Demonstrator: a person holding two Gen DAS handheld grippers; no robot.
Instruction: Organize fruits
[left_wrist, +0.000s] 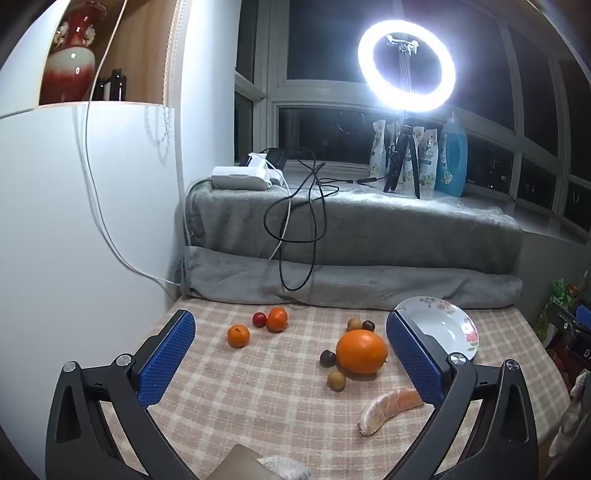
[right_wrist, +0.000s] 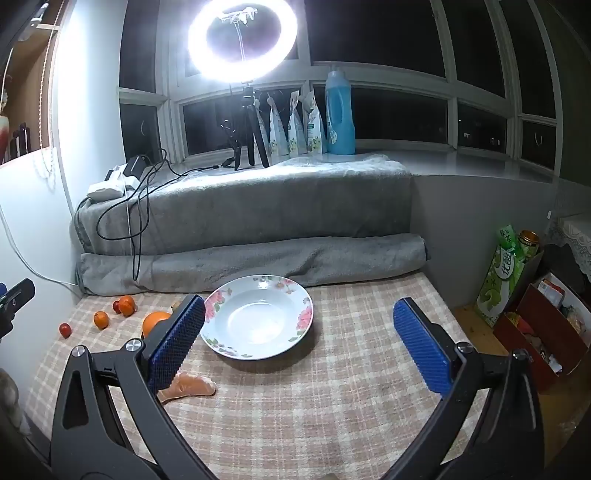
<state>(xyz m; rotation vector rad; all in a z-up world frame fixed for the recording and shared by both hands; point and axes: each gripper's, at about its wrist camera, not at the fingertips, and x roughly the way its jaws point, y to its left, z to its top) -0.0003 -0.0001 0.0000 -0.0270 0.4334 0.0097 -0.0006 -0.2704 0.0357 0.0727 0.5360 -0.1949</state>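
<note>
On the checked tablecloth lie a large orange (left_wrist: 361, 351), two small tangerines (left_wrist: 238, 335) (left_wrist: 277, 319), a red cherry tomato (left_wrist: 259, 319), several small brown and dark round fruits (left_wrist: 336, 380), and a peeled citrus segment (left_wrist: 388, 406). A white floral plate (right_wrist: 258, 317) stands empty at the right. My left gripper (left_wrist: 291, 354) is open and empty above the table, the orange between its pads. My right gripper (right_wrist: 299, 339) is open and empty, in front of the plate. The orange (right_wrist: 155, 320) and the segment (right_wrist: 192, 387) are partly hidden behind its left finger.
A grey blanket roll (left_wrist: 351, 288) borders the table's far edge, with cables (left_wrist: 295, 221) hanging over it. A ring light (left_wrist: 406, 66) and bottles stand on the sill. A white cabinet (left_wrist: 74, 221) is at the left. Boxes and cartons (right_wrist: 535, 314) stand to the right of the table.
</note>
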